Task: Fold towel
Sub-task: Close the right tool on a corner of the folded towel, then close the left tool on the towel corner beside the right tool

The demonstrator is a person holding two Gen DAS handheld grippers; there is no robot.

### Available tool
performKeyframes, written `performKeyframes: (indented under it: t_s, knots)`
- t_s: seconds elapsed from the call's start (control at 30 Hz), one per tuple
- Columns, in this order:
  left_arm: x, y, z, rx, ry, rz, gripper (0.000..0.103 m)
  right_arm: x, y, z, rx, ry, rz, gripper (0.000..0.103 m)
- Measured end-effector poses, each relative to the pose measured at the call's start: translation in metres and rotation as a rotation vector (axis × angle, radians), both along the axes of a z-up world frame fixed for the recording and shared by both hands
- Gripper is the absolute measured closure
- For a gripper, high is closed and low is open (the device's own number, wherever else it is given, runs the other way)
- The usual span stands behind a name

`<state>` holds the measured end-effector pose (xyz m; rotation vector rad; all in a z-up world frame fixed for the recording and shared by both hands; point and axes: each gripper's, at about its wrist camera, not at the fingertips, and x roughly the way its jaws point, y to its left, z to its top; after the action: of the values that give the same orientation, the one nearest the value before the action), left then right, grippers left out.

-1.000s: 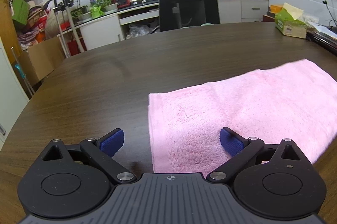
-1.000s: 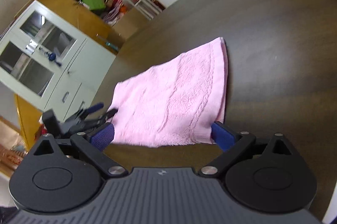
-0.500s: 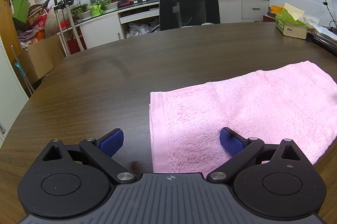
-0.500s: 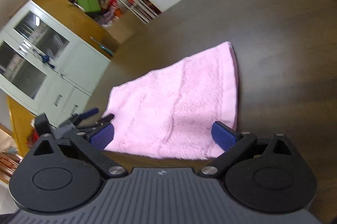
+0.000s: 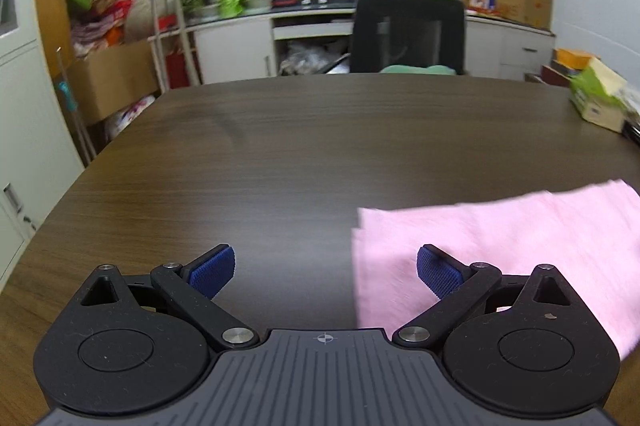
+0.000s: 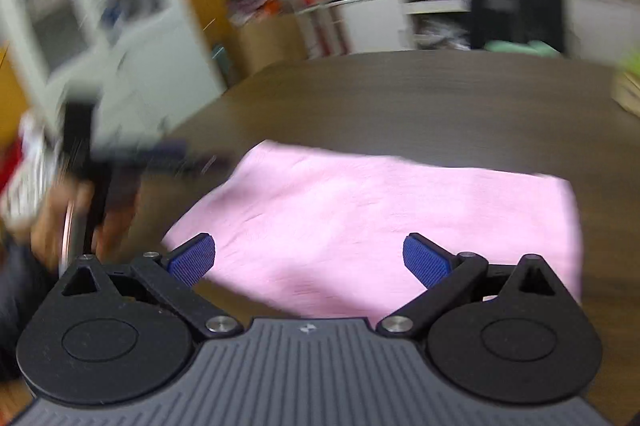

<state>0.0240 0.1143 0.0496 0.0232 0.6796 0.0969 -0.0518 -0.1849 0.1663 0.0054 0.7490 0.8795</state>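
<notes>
A pink towel (image 5: 520,238) lies folded flat on the dark wooden table (image 5: 320,145), low and right in the left wrist view. My left gripper (image 5: 325,269) is open, its right pad over the towel's left edge, nothing between the fingers. In the right wrist view the towel (image 6: 380,209) fills the middle, blurred by motion. My right gripper (image 6: 310,260) is open above the towel's near edge, holding nothing. The other gripper and a hand (image 6: 76,201) show as a blur at the left.
A black office chair (image 5: 408,33) stands at the table's far side. A green tissue box (image 5: 596,93) sits at the far right edge. Cabinets, plants and cardboard boxes line the wall behind.
Both grippers have swung: the left one moved leftward so the towel sits further right, the right one turned sharply to face the towel squarely. The towel now lies flatter.
</notes>
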Motion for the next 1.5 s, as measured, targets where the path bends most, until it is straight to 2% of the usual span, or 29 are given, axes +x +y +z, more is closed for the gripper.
performKeyframes:
  t_s: [0.1, 0.2, 0.23, 0.27, 0.33, 0.63, 0.83, 0.93, 1.13, 1.4, 1.5]
  knots:
    - [0.015, 0.010, 0.009, -0.062, 0.051, -0.015, 0.004, -0.028, 0.049, 0.002, -0.103, -0.137, 0.106, 0.004]
    - [0.024, 0.017, 0.007, -0.112, 0.089, -0.016, 0.004, -0.050, 0.089, 0.002, -0.197, -0.259, 0.211, 0.016]
    - [0.026, 0.019, 0.006, -0.125, 0.099, -0.014, 0.004, -0.052, 0.096, 0.002, -0.216, -0.273, 0.226, 0.028]
    - [0.028, 0.021, 0.004, -0.139, 0.108, -0.011, 0.004, -0.050, 0.099, 0.000, -0.221, -0.270, 0.232, 0.047]
    - [0.031, 0.025, 0.001, -0.165, 0.128, -0.006, 0.004, -0.046, 0.104, -0.002, -0.231, -0.264, 0.245, 0.060]
    - [0.043, 0.045, -0.019, -0.273, 0.192, 0.006, 0.004, -0.032, 0.121, -0.011, -0.261, -0.242, 0.283, 0.059]
    - [0.044, 0.050, -0.021, -0.289, 0.199, 0.012, 0.002, -0.030, 0.118, -0.013, -0.246, -0.237, 0.267, 0.048]
    - [0.046, 0.053, -0.022, -0.284, 0.205, 0.030, 0.000, -0.029, 0.117, -0.015, -0.239, -0.234, 0.260, 0.049]
    - [0.054, 0.046, -0.019, -0.270, 0.224, 0.038, 0.000, -0.030, 0.119, -0.017, -0.219, -0.228, 0.235, 0.074]
    - [0.062, 0.032, -0.016, -0.288, 0.261, 0.002, 0.000, -0.036, 0.131, -0.021, -0.184, -0.217, 0.178, 0.085]
    - [0.061, 0.028, -0.015, -0.269, 0.289, -0.004, 0.000, -0.039, 0.135, -0.022, -0.171, -0.213, 0.157, 0.092]
